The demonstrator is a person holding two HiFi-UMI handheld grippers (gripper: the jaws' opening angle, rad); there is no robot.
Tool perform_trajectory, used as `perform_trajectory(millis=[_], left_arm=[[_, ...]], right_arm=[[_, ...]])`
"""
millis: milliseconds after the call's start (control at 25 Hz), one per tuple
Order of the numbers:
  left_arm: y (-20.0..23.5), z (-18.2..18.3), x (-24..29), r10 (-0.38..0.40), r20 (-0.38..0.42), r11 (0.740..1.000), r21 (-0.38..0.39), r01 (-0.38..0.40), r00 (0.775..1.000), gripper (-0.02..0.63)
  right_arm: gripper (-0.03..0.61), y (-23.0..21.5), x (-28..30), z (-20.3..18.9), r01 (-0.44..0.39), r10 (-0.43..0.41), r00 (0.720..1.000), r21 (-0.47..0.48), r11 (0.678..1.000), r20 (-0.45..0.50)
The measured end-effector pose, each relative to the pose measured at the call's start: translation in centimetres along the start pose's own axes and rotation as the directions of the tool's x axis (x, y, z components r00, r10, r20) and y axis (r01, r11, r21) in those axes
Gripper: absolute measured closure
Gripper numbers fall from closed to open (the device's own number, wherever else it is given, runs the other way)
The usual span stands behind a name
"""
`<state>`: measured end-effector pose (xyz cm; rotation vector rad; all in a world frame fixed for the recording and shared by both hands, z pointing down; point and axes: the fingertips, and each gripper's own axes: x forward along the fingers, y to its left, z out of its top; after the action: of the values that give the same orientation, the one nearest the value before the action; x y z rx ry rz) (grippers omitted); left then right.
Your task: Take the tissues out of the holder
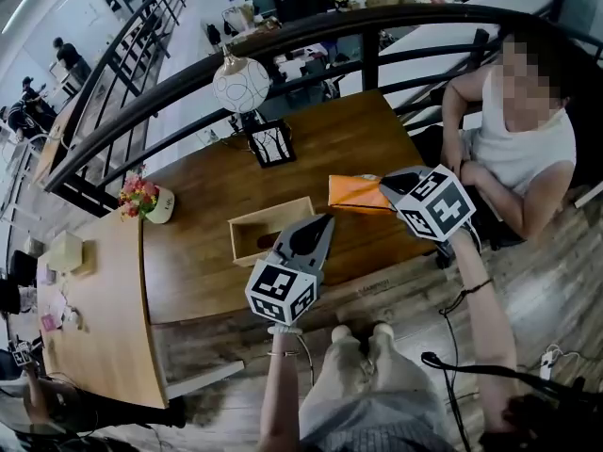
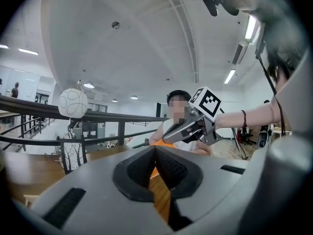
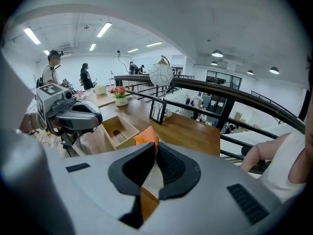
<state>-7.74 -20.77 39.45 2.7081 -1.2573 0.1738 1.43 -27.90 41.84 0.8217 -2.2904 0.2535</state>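
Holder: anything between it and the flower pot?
No. Head view shows bare table between the holder and the flower pot.

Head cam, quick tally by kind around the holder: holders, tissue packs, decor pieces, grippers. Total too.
Wooden holder: 1
Orange tissue pack: 1, clamped in the right gripper
Decor pieces: 3 (globe lamp, black lantern, flower pot)
Grippers: 2 (left gripper, right gripper)
Total: 7

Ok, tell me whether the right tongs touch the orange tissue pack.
Touching: right gripper view shows the right tongs clamped on the orange tissue pack.
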Motion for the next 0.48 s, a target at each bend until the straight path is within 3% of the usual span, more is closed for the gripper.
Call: perform_trajectory(millis=[480], left_arm=[[-3.6,-3.1,5.9,0.018,-0.027,0.996,-0.091,-0.02,0.999,0.606]], right_arm=[[0.549,-3.6,2.3,-5.7,0.098,-0.099,0.995,-0.028,0.995,-0.014]])
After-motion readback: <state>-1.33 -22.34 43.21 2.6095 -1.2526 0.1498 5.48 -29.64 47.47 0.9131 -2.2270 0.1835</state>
